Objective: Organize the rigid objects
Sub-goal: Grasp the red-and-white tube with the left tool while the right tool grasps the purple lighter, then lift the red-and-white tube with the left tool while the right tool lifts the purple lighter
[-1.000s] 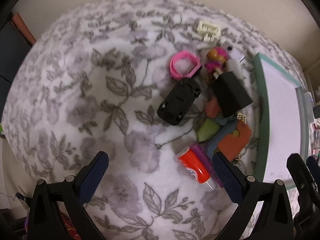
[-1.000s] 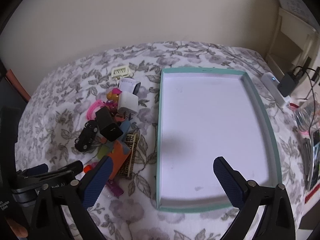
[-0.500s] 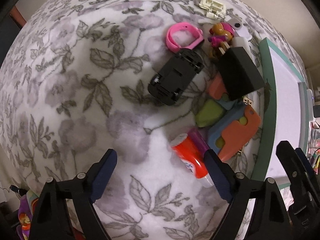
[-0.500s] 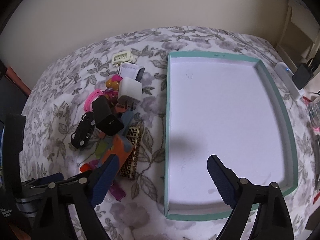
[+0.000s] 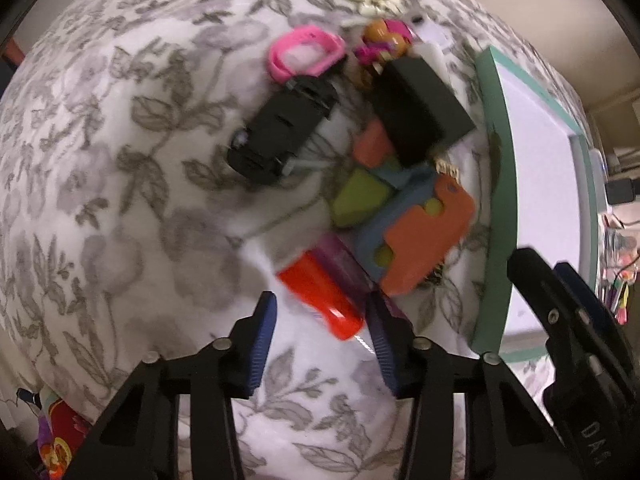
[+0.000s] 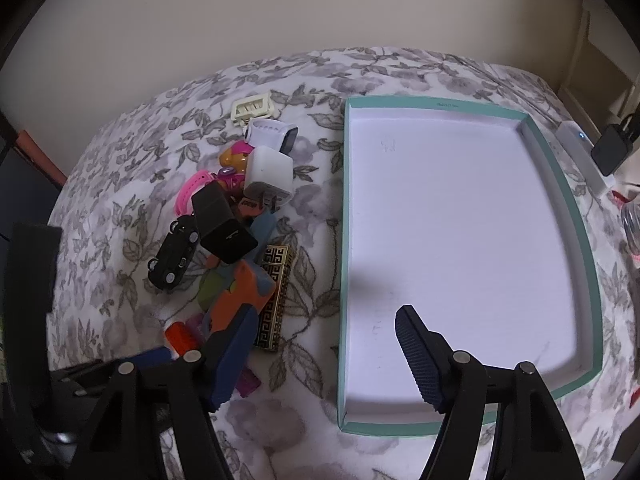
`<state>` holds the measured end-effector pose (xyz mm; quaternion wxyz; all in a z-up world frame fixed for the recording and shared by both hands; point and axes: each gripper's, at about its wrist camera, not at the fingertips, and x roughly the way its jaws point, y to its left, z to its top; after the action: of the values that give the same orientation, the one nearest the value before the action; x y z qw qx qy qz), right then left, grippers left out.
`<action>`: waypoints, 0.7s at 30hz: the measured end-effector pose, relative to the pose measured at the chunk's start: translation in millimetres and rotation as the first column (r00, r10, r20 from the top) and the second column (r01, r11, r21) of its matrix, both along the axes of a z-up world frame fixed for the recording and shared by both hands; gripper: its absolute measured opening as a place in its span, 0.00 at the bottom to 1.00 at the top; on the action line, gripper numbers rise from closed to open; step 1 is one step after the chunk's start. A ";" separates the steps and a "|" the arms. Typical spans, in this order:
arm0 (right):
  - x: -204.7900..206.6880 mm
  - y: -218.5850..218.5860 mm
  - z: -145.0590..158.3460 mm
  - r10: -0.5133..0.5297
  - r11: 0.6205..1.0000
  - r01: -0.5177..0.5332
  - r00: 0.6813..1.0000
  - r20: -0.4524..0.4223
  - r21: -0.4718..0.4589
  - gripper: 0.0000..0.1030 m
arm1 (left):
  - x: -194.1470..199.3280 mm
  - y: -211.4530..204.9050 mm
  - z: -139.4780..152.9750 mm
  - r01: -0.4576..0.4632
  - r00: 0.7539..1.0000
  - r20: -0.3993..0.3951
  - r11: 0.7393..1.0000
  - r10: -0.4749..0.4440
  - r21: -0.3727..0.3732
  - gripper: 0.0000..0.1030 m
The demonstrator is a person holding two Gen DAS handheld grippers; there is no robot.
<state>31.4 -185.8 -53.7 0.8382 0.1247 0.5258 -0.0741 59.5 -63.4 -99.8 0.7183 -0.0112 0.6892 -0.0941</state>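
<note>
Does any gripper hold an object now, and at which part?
Nothing is held yet. The left gripper is closing around the orange tube, near its lower end; its pads do not press it. The right gripper is closing with nothing between its jaws.

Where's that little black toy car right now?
In the right wrist view, the black toy car lies on the floral cloth, at the pile's left edge, beside the black charger block.

Tray [image 6: 345,240]: right half of tablecloth [image 6: 120,184].
Clutter pile just left of tray, not touching. Back to front: clip [image 6: 253,109], watch [image 6: 272,133], charger cube [image 6: 269,178], toy car [image 6: 173,254] at pile's left edge, patterned box [image 6: 274,296] nearest tray.
Tube [image 5: 324,296]: front of pile, btwn left gripper [image 5: 322,346] fingers.
</note>
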 end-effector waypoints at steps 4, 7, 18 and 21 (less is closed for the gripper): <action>0.4 1.4 0.5 0.002 1.000 -0.002 1.000 0.001 -0.002 0.72 | -6.8 -15.3 -1.2 0.003 1.000 -0.001 1.000 -0.003 -0.009 0.34; 0.0 2.7 0.5 0.007 1.000 -0.007 1.000 0.002 -0.003 0.72 | -6.4 -16.4 -1.1 -0.003 1.000 -0.011 1.000 0.002 -0.011 0.32; 2.1 16.1 -0.1 0.054 0.999 -0.054 0.999 0.000 0.004 0.72 | 9.4 8.3 -15.9 -0.030 0.999 -0.009 0.994 0.032 0.104 0.23; 2.3 21.5 -2.1 0.078 0.997 -0.078 0.997 -0.005 0.025 0.72 | 15.7 15.9 -17.6 -0.041 0.999 -0.015 0.994 0.042 0.101 0.23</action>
<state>33.6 -164.4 -55.8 0.8374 0.1140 0.5334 -0.0352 75.2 -47.5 -117.3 0.7138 0.0100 0.6989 -0.0441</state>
